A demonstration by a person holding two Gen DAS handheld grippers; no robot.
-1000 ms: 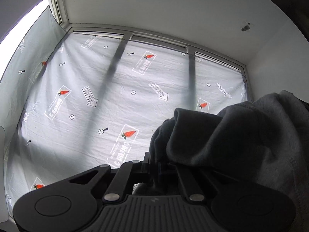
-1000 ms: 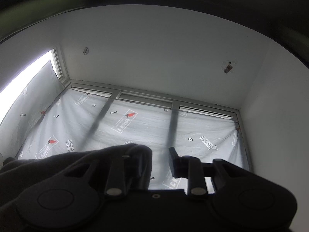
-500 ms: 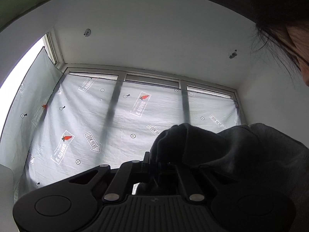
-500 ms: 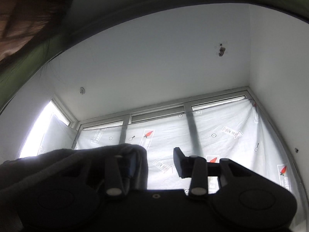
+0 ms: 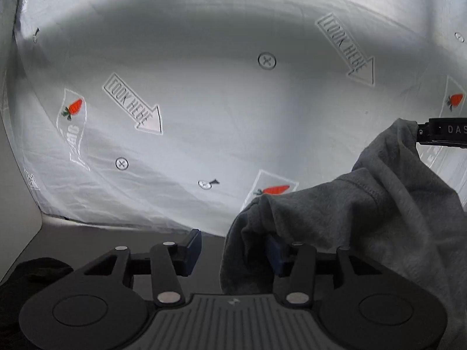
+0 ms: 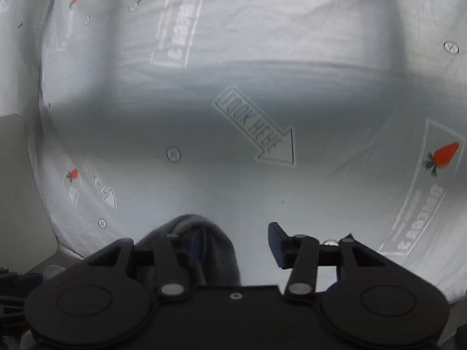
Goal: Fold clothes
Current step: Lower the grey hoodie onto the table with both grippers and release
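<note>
One grey garment (image 5: pixel 364 218); two grippers, jaws opening.

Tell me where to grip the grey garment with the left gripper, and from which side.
Grip the stitched hem edge of the grey garment hanging over the left gripper's right finger. Come from the left: the fold faces the gap between its opening jaws, so the cloth slides between them.

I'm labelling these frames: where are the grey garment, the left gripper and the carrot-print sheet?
grey garment (image 5: pixel 364 213): left wrist view, the upper fold.
left gripper (image 5: pixel 233 248): left wrist view, midway between the fingertips.
carrot-print sheet (image 6: pixel 262 175): right wrist view, a bare patch.
</note>
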